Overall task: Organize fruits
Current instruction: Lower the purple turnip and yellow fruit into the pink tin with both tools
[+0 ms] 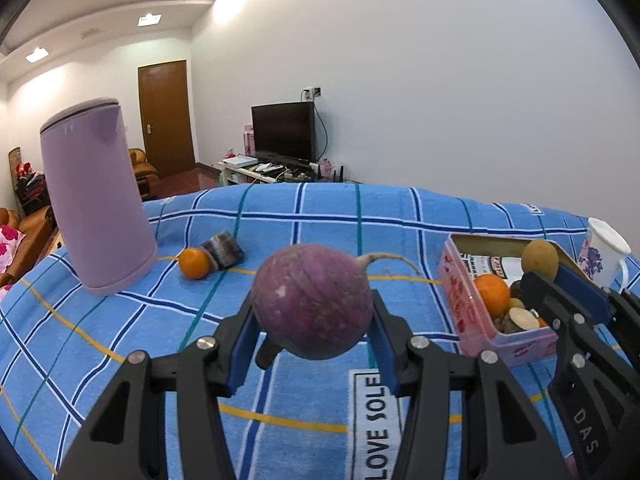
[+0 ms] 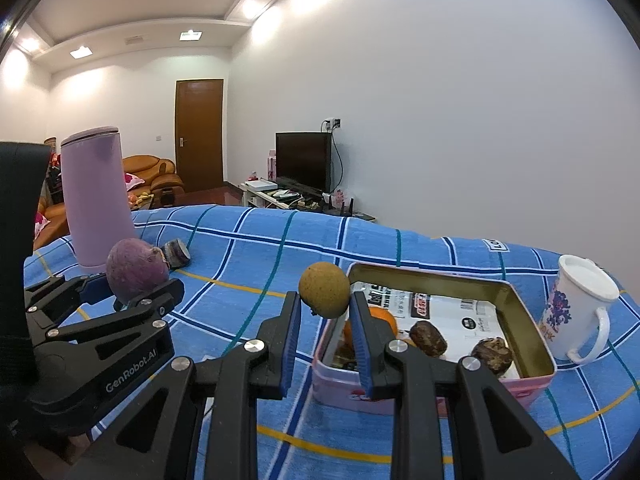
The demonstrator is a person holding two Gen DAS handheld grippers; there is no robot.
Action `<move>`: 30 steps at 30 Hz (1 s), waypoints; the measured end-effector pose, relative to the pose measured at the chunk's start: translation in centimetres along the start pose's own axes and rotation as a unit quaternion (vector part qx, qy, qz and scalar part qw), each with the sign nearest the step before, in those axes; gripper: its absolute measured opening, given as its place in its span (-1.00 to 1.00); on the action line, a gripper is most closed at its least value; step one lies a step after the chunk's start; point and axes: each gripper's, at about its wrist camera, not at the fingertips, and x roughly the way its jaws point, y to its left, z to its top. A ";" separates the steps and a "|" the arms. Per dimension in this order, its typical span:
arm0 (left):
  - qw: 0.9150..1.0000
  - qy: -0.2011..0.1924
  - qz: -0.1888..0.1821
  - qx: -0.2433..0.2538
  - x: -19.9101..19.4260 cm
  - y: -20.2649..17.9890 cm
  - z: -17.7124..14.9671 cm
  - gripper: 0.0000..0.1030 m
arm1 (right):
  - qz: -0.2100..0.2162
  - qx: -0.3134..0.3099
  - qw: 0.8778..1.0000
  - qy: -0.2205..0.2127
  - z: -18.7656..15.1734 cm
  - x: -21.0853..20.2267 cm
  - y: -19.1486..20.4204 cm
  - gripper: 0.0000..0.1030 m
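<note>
My left gripper [image 1: 314, 312] is shut on a round purple turnip [image 1: 312, 300] and holds it above the blue checked cloth [image 1: 280, 224]; it also shows at the left of the right wrist view [image 2: 136, 270]. My right gripper [image 2: 324, 300] is shut on a brown-yellow round fruit [image 2: 324, 290], held over the near left corner of the pink tin box [image 2: 532, 328]. The fruit also shows in the left wrist view [image 1: 540, 259]. The box [image 1: 460, 292] holds an orange [image 1: 492, 294], dark brown pieces [image 2: 428, 338] and other produce. A loose orange [image 1: 195, 263] lies by a dark cut piece [image 1: 224, 249].
A tall lilac canister [image 1: 96, 196] stands at the cloth's far left. A white flowered mug [image 2: 576, 312] stands right of the box. Beyond the table are a TV, a door and a sofa.
</note>
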 end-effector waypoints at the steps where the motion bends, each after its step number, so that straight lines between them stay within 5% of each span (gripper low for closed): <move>1: 1.000 -0.001 0.000 0.001 -0.1 -0.2 0.1 0.02 | -0.001 0.002 1.000 0.000 0.0 -0.1 -0.3 -0.48; 30: 0.998 -0.019 -0.052 0.024 -0.3 -7.4 1.8 0.02 | -0.062 0.056 0.996 -0.010 0.1 -1.1 -9.3 -0.48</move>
